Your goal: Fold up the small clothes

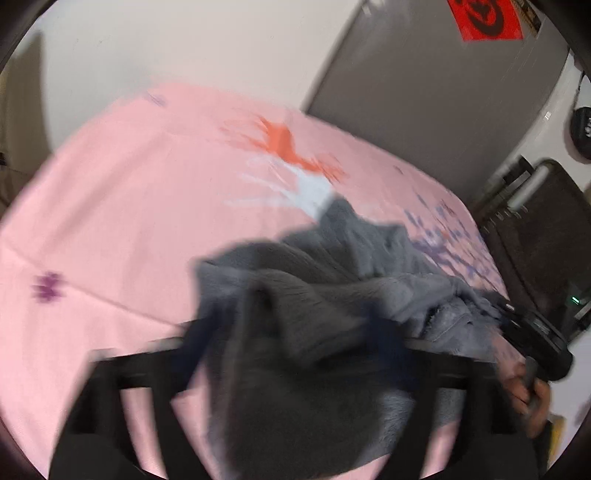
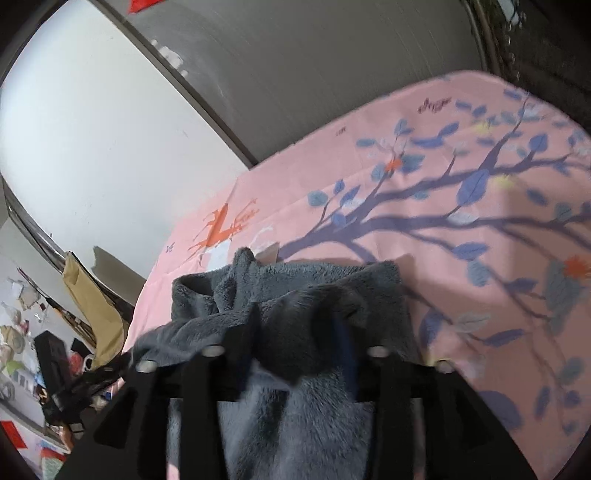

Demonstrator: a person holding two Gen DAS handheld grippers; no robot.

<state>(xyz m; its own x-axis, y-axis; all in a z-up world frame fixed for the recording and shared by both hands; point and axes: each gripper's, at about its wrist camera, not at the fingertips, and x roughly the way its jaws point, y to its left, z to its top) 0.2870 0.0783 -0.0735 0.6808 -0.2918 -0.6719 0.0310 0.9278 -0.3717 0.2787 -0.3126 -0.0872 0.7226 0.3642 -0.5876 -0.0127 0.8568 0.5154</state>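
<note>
Both the left gripper (image 1: 291,332) and the right gripper (image 2: 295,343) pinch the grey fleece garment (image 2: 295,295) lifted above the pink bedsheet (image 2: 461,258), so level hands and even tension should keep the fold straight.

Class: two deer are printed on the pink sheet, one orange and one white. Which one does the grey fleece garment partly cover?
The white deer: the grey fleece garment overlaps its lower part, while the orange deer lies wholly uncovered beyond it on the pink sheet.

A pink bedsheet (image 2: 461,122) printed with blue branches and an orange deer (image 1: 284,142) lies before a grey door (image 1: 424,96) bearing a red sticker (image 1: 484,18).
</note>
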